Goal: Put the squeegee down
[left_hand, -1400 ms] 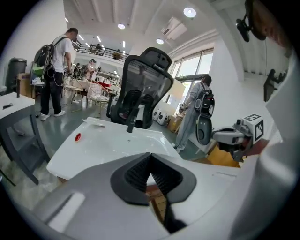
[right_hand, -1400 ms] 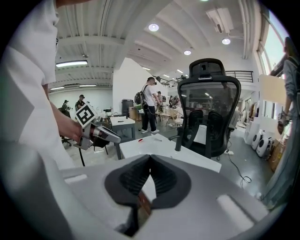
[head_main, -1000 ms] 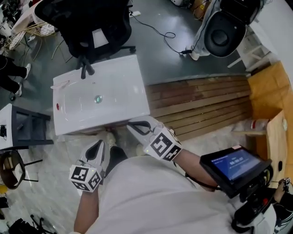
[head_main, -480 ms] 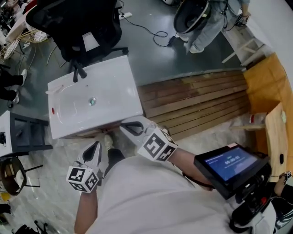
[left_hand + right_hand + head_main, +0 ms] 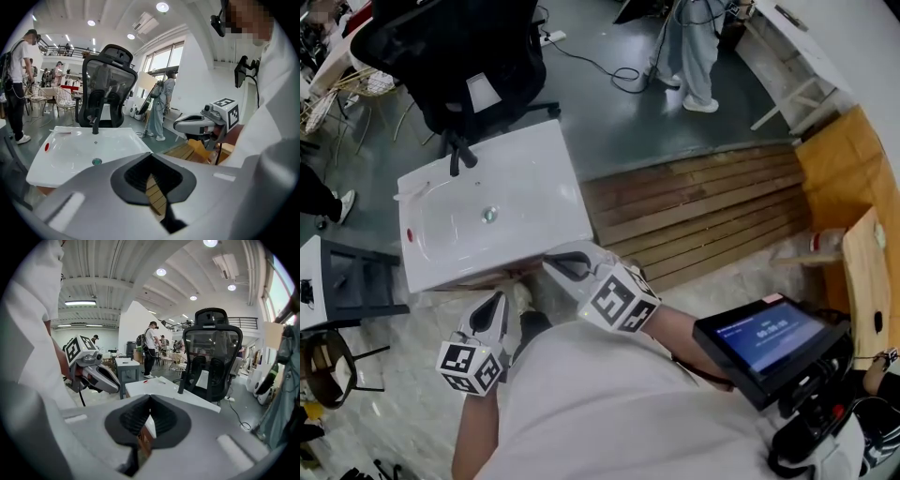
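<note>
Grippers idle, empty
Grey L gripper (image 5: 495, 303) & R gripper (image 5: 559, 263): jaws closed on nothing, unmoved; white ceramic basin (image 5: 530, 192) at 12 o'clock; squeegee seemingly already down

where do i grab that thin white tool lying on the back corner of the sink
Probably mid-length, from above, with the jaws across its narrow width. The thin white tool lies flat along the rim of the sink, left of the black faucet. It is long and slim; finer detail is too small to tell.
</note>
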{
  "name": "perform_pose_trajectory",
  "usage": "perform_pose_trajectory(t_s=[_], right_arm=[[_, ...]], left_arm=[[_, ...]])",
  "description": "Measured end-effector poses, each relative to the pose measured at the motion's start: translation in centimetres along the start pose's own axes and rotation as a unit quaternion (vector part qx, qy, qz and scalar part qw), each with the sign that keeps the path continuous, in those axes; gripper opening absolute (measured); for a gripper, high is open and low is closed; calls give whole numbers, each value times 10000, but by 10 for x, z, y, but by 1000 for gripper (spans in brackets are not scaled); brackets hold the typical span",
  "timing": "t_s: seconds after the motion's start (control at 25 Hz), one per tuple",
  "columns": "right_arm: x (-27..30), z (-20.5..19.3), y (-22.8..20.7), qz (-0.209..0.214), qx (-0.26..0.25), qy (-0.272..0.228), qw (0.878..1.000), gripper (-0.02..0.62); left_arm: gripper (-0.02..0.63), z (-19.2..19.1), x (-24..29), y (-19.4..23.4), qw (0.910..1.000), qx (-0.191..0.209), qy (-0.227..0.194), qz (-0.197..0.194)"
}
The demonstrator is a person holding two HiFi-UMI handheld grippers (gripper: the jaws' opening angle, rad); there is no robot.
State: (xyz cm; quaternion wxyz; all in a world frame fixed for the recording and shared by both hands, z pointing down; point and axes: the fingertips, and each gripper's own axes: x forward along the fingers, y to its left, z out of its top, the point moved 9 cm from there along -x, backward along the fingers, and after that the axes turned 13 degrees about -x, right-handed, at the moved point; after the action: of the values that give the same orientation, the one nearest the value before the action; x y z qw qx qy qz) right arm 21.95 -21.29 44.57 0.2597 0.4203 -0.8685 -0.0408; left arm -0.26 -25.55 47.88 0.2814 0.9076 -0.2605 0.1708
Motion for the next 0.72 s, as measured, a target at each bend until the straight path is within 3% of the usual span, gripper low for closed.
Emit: perform_pose_trajectory(t_s=[0.72], right_arm=[[-1, 0, 6, 142, -42, -1, 9999, 3]], left_arm=[[8, -9, -8, -3, 9998, -110, 51, 142]])
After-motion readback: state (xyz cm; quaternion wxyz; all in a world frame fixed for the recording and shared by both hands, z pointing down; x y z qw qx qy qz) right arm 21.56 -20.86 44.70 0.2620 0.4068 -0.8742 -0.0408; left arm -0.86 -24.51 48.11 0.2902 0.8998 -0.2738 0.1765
